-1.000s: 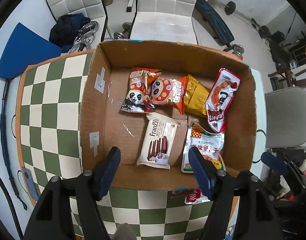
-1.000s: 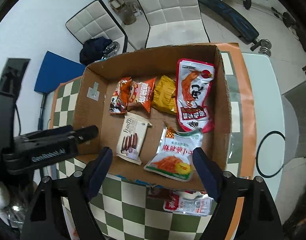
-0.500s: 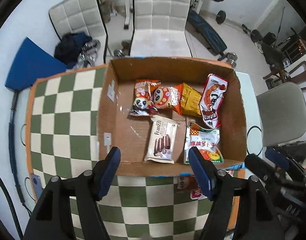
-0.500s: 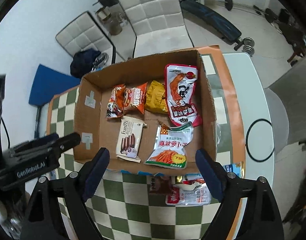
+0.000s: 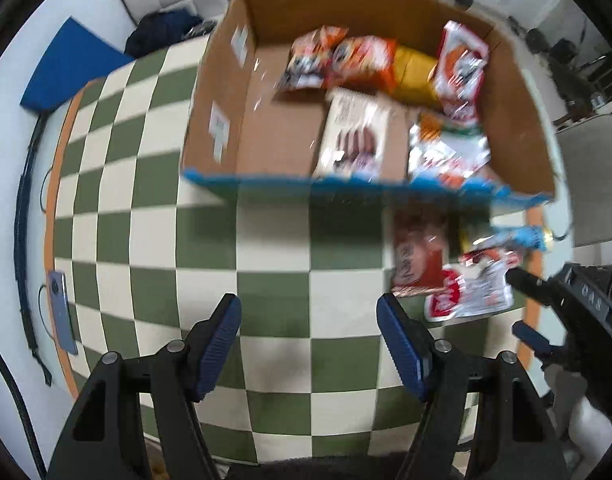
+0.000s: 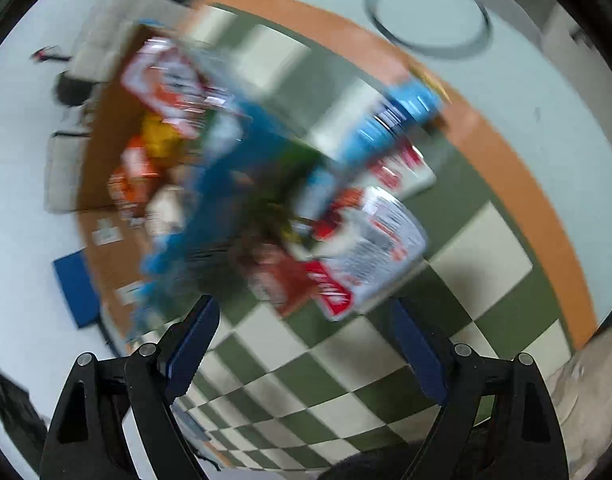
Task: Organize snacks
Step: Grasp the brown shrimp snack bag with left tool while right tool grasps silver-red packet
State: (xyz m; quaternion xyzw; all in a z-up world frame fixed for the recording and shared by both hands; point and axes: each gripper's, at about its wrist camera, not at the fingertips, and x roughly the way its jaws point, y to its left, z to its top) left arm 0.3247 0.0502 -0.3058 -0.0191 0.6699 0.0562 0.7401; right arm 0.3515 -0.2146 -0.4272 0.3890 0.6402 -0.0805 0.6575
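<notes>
A cardboard box (image 5: 213, 92) on the checkered tablecloth holds several snack packets, among them a white wafer pack (image 5: 354, 136). In front of the box, at its right, lie loose packets: a dark red one (image 5: 420, 256), a red-and-white one (image 5: 474, 292) and a blue one (image 5: 522, 236). My left gripper (image 5: 308, 316) hangs open over bare cloth, left of those packets. My right gripper (image 5: 518, 302) comes in from the right, one fingertip at the red-and-white packet's edge. In the blurred right wrist view the right gripper (image 6: 301, 316) is open and empty, just short of the red-and-white packet (image 6: 378, 248).
A phone (image 5: 59, 312) lies near the table's left edge, beside a dark cable (image 5: 23, 200). A blue pad (image 5: 69, 68) sits off the far left corner. A grey chair (image 5: 594, 176) stands to the right. A round ring (image 6: 426, 12) lies on the white surface beyond the cloth's orange border.
Both grippers have left the space over the box, moving toward the table's near side and lower. The right one has rolled and now faces the loose packets. Neither holds anything.
</notes>
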